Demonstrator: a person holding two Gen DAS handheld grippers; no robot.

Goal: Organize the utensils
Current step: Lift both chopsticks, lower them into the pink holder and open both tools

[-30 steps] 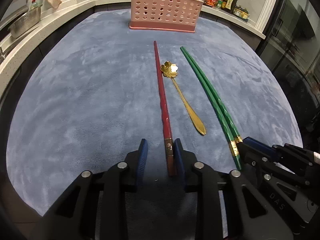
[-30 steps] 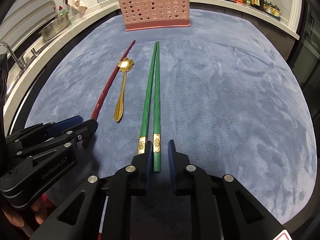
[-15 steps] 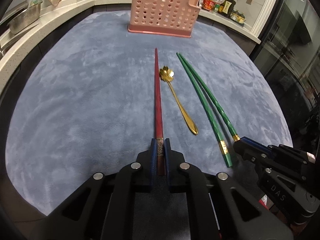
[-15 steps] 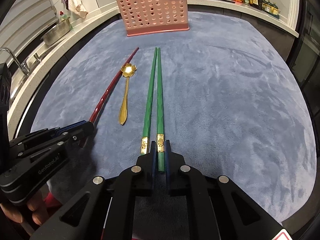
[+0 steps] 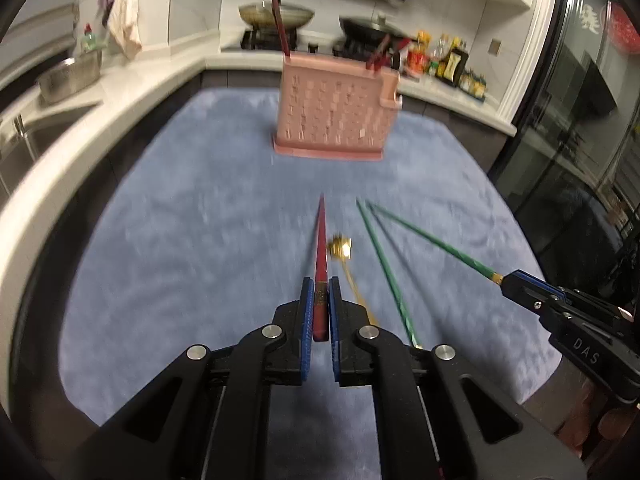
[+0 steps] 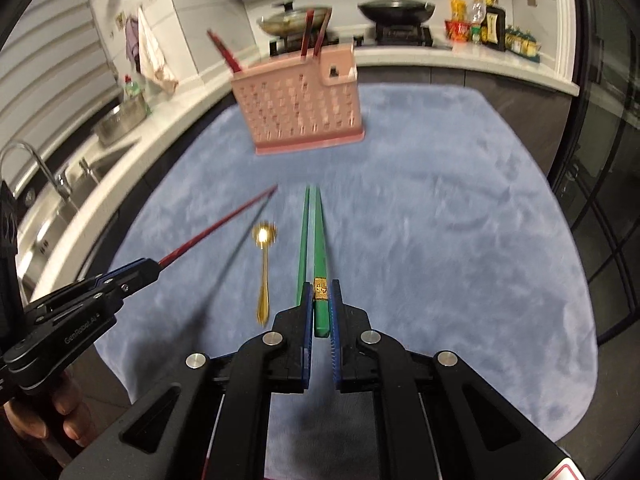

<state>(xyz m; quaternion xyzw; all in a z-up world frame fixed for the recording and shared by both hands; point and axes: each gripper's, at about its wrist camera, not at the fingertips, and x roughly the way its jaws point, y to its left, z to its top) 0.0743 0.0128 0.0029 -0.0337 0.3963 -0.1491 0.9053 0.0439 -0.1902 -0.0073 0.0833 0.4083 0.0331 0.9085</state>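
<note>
My left gripper [image 5: 319,292] is shut on a red chopstick [image 5: 321,240] and holds it lifted above the blue mat, tip pointing at the pink perforated utensil holder [image 5: 336,114]. My right gripper [image 6: 321,294] is shut on a green chopstick [image 6: 319,232], also lifted. A second green chopstick [image 6: 303,248] lies on the mat beside it. A gold flower-headed spoon [image 6: 264,264] lies on the mat between the two grippers. The holder [image 6: 300,112] has several red utensils standing in it.
The blue mat [image 5: 180,220] covers the table. A white counter with a sink [image 6: 60,196] and metal bowl runs along the left. A stove with pans [image 6: 396,12] and bottles stands behind. A dark glass door [image 5: 580,128] is on the right.
Both grippers closed on their chopsticks, then lifted them off the mat and tilted up, so the holder and kitchen behind came into view. The spoon and second green chopstick stayed on the mat.
</note>
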